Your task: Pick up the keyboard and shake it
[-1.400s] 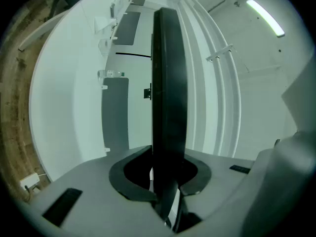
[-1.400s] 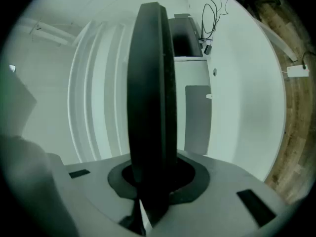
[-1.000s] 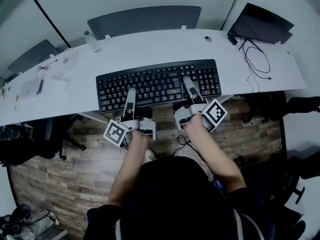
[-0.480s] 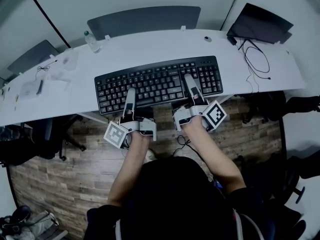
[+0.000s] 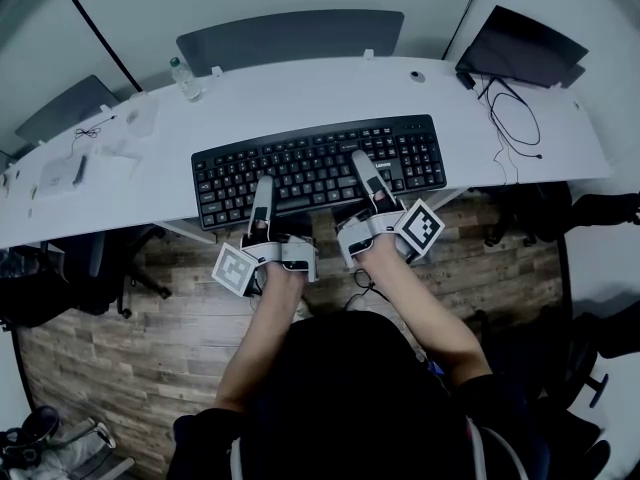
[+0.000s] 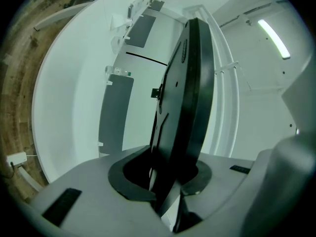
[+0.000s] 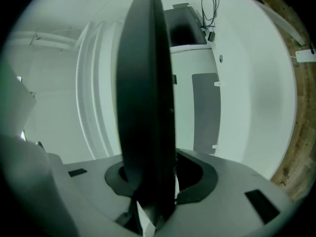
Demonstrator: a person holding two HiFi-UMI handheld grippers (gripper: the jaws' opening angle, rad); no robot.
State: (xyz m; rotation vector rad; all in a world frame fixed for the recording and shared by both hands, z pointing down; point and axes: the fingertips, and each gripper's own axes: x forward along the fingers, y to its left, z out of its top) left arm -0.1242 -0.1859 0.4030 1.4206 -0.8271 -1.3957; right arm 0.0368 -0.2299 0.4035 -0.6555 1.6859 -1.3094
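Observation:
The black keyboard [image 5: 320, 168] lies level over the front part of the white desk [image 5: 300, 93], its near edge past the desk's rim. My left gripper [image 5: 262, 196] is shut on the near edge left of the middle, upper finger across the keys. The right gripper [image 5: 368, 178] straddles the near edge right of the middle; its jaws are opening with the keyboard still between them. In the left gripper view the keyboard [image 6: 190, 93] stands edge-on, wedged between the jaws. In the right gripper view the keyboard [image 7: 145, 83] is edge-on with a thin light gap beside it.
A water bottle [image 5: 183, 80] stands at the desk's back left. A black laptop [image 5: 520, 43] and loose cables [image 5: 510, 118] are at the back right. A grey panel [image 5: 290, 36] rises behind the desk. A small white device [image 5: 60, 173] lies far left. Wooden floor lies below.
The right gripper has slid a little left along the keyboard's near edge and its jaws have spread. The keyboard has shifted slightly. The left gripper keeps its hold.

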